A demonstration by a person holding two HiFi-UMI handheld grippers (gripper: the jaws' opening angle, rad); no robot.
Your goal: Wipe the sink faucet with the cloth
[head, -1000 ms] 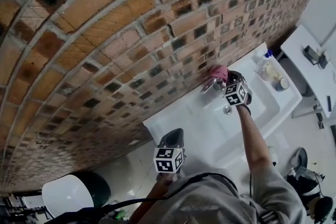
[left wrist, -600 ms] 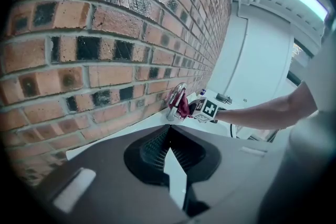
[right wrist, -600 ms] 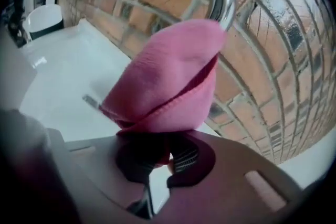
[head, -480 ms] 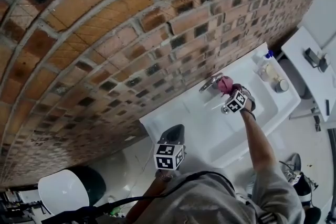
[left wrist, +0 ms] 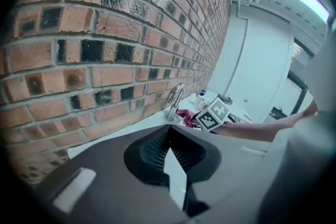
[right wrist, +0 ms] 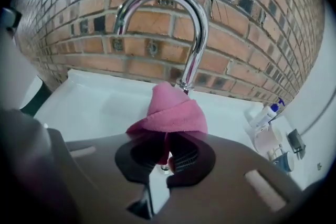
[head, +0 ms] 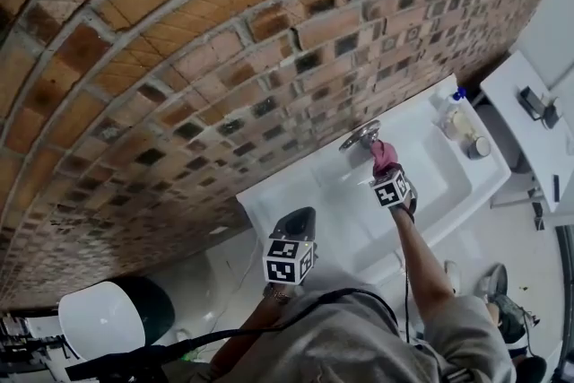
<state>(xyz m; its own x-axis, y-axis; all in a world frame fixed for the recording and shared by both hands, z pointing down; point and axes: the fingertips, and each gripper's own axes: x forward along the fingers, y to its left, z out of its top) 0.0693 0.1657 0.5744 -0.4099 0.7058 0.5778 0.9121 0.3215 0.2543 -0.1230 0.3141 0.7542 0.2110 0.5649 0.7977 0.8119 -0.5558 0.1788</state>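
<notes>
A curved chrome faucet [head: 360, 136] [right wrist: 197, 34] [left wrist: 176, 97] stands at the back of the white sink [head: 334, 224] against the brick wall. My right gripper [head: 386, 169] [right wrist: 167, 150] is shut on a pink cloth [head: 384, 155] [right wrist: 170, 112] [left wrist: 186, 115]. The bunched cloth sits just under the spout's tip and touches it. My left gripper [head: 299, 224] [left wrist: 168, 150] hangs off the sink's near left corner, shut with nothing in it, away from the faucet.
A soap bottle [head: 446, 103] [right wrist: 269, 112] and small jars [head: 471, 136] stand on the sink's right ledge. A white table [head: 529, 126] with dark items is at the far right. A white round bin [head: 108, 326] sits on the floor at lower left.
My right gripper carried the cloth off the top of the faucet, down and a little left, to the spout's tip. The left gripper stayed about where it was.
</notes>
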